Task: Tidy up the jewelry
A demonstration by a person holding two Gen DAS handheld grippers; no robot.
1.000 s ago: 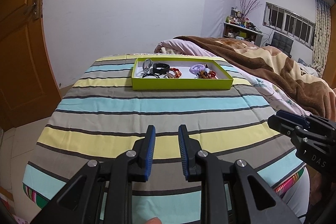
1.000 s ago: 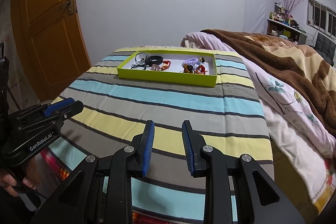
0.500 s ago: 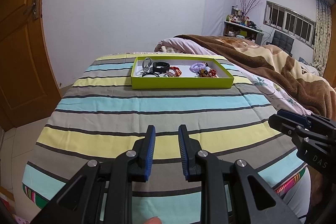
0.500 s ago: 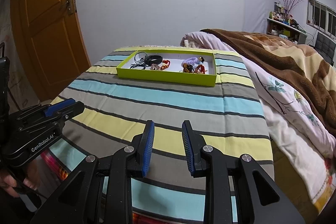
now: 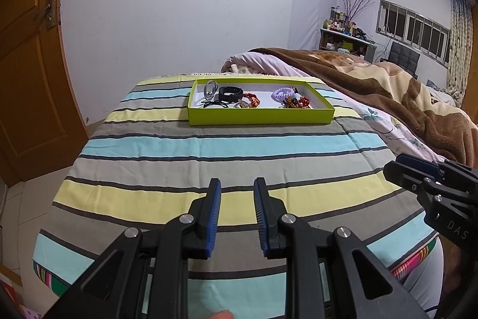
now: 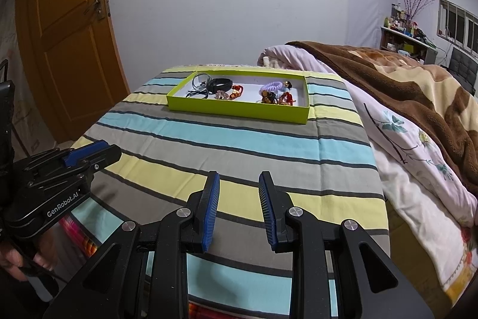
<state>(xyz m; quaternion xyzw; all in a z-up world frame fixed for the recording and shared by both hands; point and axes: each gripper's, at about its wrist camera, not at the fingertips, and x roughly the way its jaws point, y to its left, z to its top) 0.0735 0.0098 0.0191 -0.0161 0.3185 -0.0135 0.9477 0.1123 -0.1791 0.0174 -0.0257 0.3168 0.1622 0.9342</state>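
Observation:
A lime-green tray (image 5: 260, 116) (image 6: 236, 111) sits at the far end of a striped cloth. Inside lie a silver ring (image 5: 210, 88), a black band (image 5: 230, 93) (image 6: 219, 85), black cords (image 5: 215, 104), red beaded pieces (image 5: 252, 100), a purple coil hair tie (image 5: 283, 93) (image 6: 271, 87) and a cluster of brown and red beads (image 5: 295, 103) (image 6: 276, 98). My left gripper (image 5: 237, 187) hovers open over the near stripes, nothing between its blue pads. My right gripper (image 6: 239, 180) is likewise open and empty, far short of the tray.
The striped cloth (image 5: 209, 145) covers a small table beside a bed with a floral sheet (image 6: 412, 157) and brown blanket (image 5: 388, 91). A wooden door (image 6: 65, 35) stands at the left. A hand (image 6: 18, 262) holds the left gripper's handle.

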